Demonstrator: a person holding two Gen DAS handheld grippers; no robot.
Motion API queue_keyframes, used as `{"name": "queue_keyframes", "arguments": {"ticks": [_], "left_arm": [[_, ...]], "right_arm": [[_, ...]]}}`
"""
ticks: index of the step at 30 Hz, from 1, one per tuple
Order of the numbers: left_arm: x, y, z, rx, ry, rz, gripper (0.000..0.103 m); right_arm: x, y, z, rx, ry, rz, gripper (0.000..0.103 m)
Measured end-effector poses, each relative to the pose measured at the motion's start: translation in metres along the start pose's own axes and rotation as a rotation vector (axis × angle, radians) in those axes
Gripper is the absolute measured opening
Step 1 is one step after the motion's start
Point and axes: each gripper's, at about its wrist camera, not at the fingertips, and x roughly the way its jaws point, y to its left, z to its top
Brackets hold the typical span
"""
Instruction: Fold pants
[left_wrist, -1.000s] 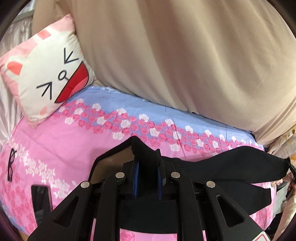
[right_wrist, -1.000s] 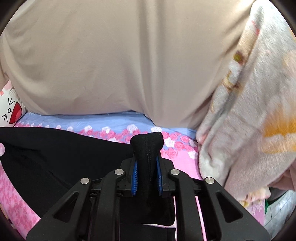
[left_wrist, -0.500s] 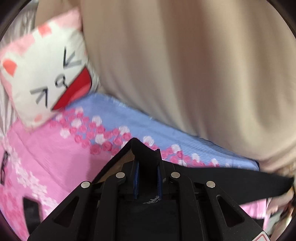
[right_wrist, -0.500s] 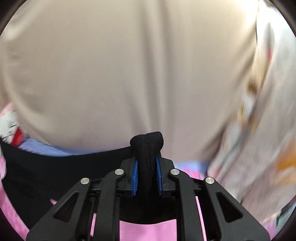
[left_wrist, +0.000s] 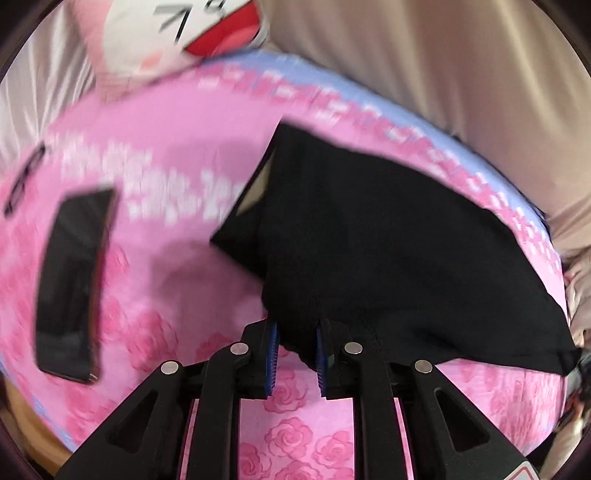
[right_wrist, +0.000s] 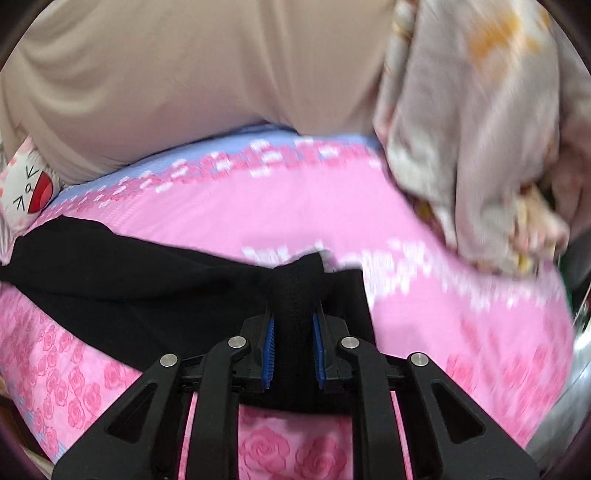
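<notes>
The black pants (left_wrist: 369, 229) lie spread over the pink rose-print bed sheet (left_wrist: 155, 288), one end rising to an open fold at the upper left. My left gripper (left_wrist: 295, 328) has a bunched edge of the pants between its blue pads, and its jaws are starting to open. In the right wrist view the pants (right_wrist: 129, 266) stretch away to the left, low over the sheet (right_wrist: 461, 314). My right gripper (right_wrist: 293, 325) is shut on a thick rolled fold of them that sticks up past the fingertips.
A dark phone (left_wrist: 74, 280) and a pair of glasses (left_wrist: 22, 181) lie on the sheet at the left. A cat-face pillow (left_wrist: 177, 37) leans at the head of the bed. A beige curtain (right_wrist: 184, 74) hangs behind, and a patterned blanket (right_wrist: 480, 129) is heaped at the right.
Both grippers have come down toward the bed with the pants, which were hanging stretched between them and now lie on the sheet. The cloth sits shallower in the left jaws.
</notes>
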Motion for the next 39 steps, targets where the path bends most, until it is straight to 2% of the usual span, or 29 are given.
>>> {"name": "queue_keyframes", "arguments": {"ticks": [3,6,7,8,9,10,11,13,14,16,18,19,20,24,25,26,27,29,30,32,34,37,39], "left_arm": [[0.010,-0.003,0.018,-0.014,0.001,0.001,0.014],[0.012,-0.021,0.074,-0.017,-0.007,-0.016,0.014],[0.010,-0.035,0.107,-0.017,-0.025,-0.020,0.014],[0.007,-0.046,0.126,-0.011,-0.046,-0.010,0.014],[0.001,-0.059,0.148,0.007,-0.076,0.001,0.014],[-0.009,-0.071,0.167,0.013,-0.115,0.007,0.014],[-0.023,-0.080,0.179,0.011,-0.155,-0.009,0.014],[-0.058,-0.089,0.189,0.038,-0.232,-0.054,0.014],[-0.072,-0.088,0.186,0.058,-0.257,-0.064,0.014],[-0.095,-0.075,0.165,0.098,-0.295,-0.071,0.014],[-0.099,-0.054,0.140,0.120,-0.288,-0.071,0.016],[-0.092,-0.040,0.121,0.133,-0.260,-0.058,0.016],[-0.081,-0.029,0.103,0.140,-0.225,-0.037,0.016],[-0.007,0.010,0.036,0.175,-0.032,0.071,0.017],[0.010,0.021,0.019,0.166,0.012,0.079,0.018],[0.016,0.028,0.009,0.152,0.011,0.072,0.023],[0.012,0.034,0.004,0.136,-0.033,0.051,0.024],[0.005,0.043,0.000,0.093,-0.040,0.019,0.025],[0.003,0.045,0.000,0.090,-0.037,0.018,0.028],[-0.005,0.042,0.002,0.108,-0.035,0.067,0.036],[-0.024,0.044,0.006,0.099,-0.059,0.078,0.038],[-0.066,0.052,0.017,0.030,-0.172,0.128,0.044],[-0.089,0.049,0.023,-0.003,-0.232,0.181,0.045]], "right_arm": [[0.024,-0.002,0.011,0.009,0.063,-0.009,0.016],[0.059,0.002,0.063,-0.001,0.141,-0.061,0.016],[0.069,0.003,0.086,-0.004,0.144,-0.095,0.015],[0.073,0.010,0.122,-0.005,0.109,-0.145,0.015],[0.069,0.016,0.143,-0.009,0.060,-0.163,0.015],[0.058,0.024,0.166,-0.015,-0.020,-0.162,0.015],[0.035,0.034,0.191,-0.021,-0.143,-0.153,0.015],[-0.010,0.048,0.212,-0.041,-0.317,-0.133,0.015],[-0.025,0.051,0.211,-0.061,-0.367,-0.120,0.015],[-0.052,0.052,0.192,-0.109,-0.432,-0.094,0.016],[-0.059,0.046,0.153,-0.164,-0.391,-0.076,0.018],[-0.053,0.043,0.133,-0.187,-0.341,-0.077,0.018],[-0.039,0.038,0.106,-0.208,-0.251,-0.074,0.018],[0.016,0.009,0.014,-0.175,0.034,-0.059,0.019],[0.022,0.004,0.000,-0.156,0.070,-0.054,0.024],[0.022,-0.003,-0.010,-0.121,0.084,-0.044,0.038],[0.013,-0.011,-0.011,-0.079,0.057,-0.053,0.057],[-0.015,-0.025,-0.008,-0.004,-0.021,-0.059,0.079],[-0.024,-0.032,-0.008,0.015,-0.024,-0.067,0.080],[-0.040,-0.041,-0.010,0.039,-0.017,-0.094,0.080],[-0.060,-0.053,-0.015,0.088,-0.035,-0.126,0.081],[-0.084,-0.065,-0.023,0.185,-0.088,-0.090,0.082],[-0.091,-0.067,-0.025,0.233,-0.081,-0.090,0.084]]}}
